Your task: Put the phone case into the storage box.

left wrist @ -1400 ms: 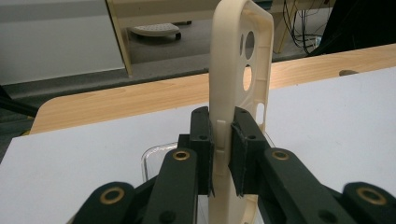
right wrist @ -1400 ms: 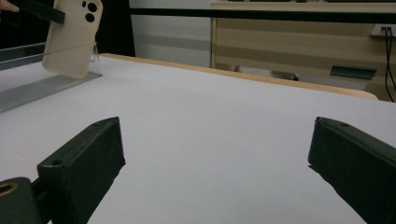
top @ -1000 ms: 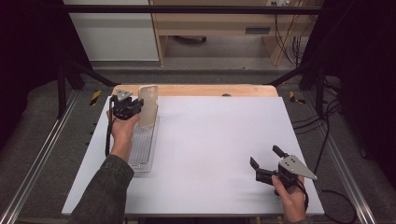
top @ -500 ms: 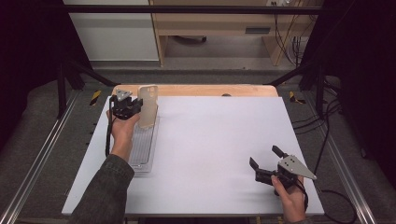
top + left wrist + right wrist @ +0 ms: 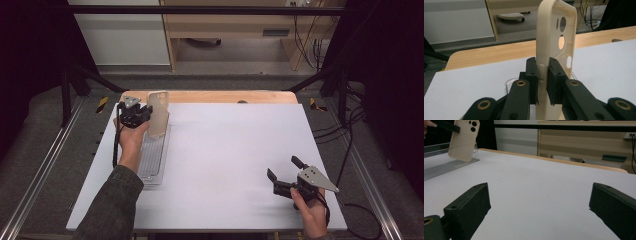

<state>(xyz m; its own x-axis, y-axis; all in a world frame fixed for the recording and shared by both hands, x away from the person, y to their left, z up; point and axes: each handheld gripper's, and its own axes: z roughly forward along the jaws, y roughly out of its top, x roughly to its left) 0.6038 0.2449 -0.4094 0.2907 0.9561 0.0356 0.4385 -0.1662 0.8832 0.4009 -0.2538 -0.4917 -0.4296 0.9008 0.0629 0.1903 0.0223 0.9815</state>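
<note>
keep the case pinched by its edge and clear of the tray

you are holding the cream phone case upright in your left gripper, with the jaws closed down on one long side wall, just at the button cut-outs. in the high view the case is sitting at about ten o'clock on the white table, hanging over the far end of the clear plastic tray that is running toward you along the table's left side. whether its lower edge is touching the tray is not something you can tell from here; in the right gripper view the case is looking tilted, with its camera holes at the top.

the grip is narrow: the pads are biting only a thin wall, so the case is likely to pivot if you swing it fast. you are doing well to keep the wrist quiet and move slowly, lifting straight before travelling across.

your right gripper is resting at about five o'clock, well apart from the case, its jaws standing wide with nothing between them. if you are planning a handover, you are probably best bringing the case toward the centre and offering the free long side, so the waiting jaws are closing on a wall and not on the flexible back.
</note>
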